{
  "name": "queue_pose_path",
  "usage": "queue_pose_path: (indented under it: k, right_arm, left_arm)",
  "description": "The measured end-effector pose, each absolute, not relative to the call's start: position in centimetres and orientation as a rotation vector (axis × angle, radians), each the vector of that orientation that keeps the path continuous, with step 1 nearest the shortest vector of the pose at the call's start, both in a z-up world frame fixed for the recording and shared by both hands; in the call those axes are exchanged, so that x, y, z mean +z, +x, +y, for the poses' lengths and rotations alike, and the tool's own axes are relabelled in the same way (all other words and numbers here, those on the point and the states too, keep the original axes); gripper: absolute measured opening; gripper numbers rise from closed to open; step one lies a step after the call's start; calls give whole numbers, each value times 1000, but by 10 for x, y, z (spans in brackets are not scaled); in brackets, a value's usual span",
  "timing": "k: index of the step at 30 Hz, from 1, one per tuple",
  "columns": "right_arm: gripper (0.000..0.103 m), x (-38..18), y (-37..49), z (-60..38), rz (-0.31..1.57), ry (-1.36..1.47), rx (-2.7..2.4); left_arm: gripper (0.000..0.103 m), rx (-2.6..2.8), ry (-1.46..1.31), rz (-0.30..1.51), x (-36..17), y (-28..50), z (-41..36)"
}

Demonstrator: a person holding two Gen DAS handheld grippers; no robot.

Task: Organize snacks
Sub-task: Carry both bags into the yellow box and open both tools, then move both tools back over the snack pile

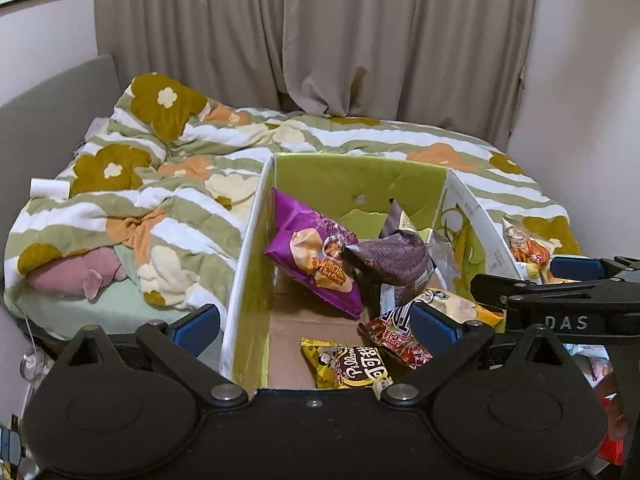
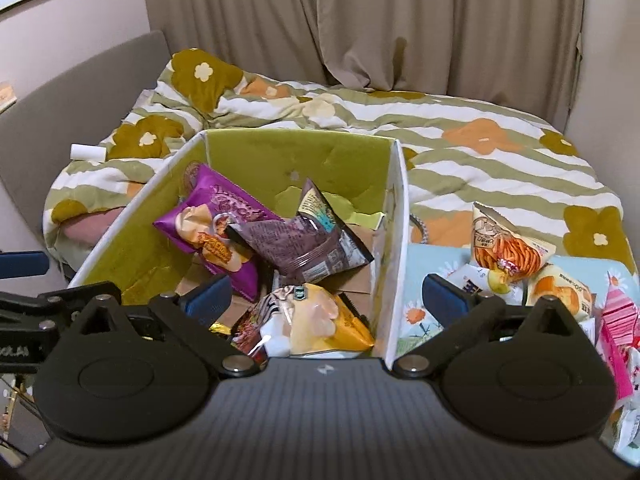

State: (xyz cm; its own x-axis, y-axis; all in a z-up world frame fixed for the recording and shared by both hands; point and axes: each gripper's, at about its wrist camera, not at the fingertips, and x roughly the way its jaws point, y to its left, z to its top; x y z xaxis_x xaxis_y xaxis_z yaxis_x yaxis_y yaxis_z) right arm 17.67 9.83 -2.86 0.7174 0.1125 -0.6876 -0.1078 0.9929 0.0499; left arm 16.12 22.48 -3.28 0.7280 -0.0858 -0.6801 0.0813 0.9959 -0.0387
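Note:
A cardboard box (image 1: 352, 180) with green inner walls (image 2: 280, 156) stands on the bed. Inside lie a purple bag (image 1: 316, 256) (image 2: 212, 236), a dark brownish-purple bag (image 1: 392, 260) (image 2: 304, 248), a yellow "Pillow" pack (image 1: 348, 368), a dark red pack (image 1: 394, 336) and a pale yellow bag (image 2: 320, 320). My left gripper (image 1: 316, 326) is open over the box's near left corner. My right gripper (image 2: 326, 296) is open above the pale yellow bag, straddling the right wall; its pads touch nothing. Right of the box lie an orange-stick snack bag (image 2: 508, 244), a bread packet (image 2: 560, 296) and a pink pack (image 2: 620, 320).
The box rests on a flower-patterned quilt (image 1: 180, 168). A grey headboard (image 1: 52, 112) runs along the left and beige curtains (image 1: 320, 40) hang behind. A white roll (image 1: 48, 188) and a pink plush toy (image 1: 76, 276) lie at the left of the bed.

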Motion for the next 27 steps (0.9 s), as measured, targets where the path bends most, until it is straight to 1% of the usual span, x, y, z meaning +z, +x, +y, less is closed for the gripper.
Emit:
queue_pose_path:
  k: [11,21,27]
  right_arm:
    - [103,7,147,82,706,55,51]
    - [103,42,114,26,658,106,15]
    - [103,56,85,-26,608,99,-14]
  left_arm:
    - [103,-204,29,704,-10,151,206]
    - [103,-216,28,649,17,127,147]
    - [103,-199,8,668,14,111,97]
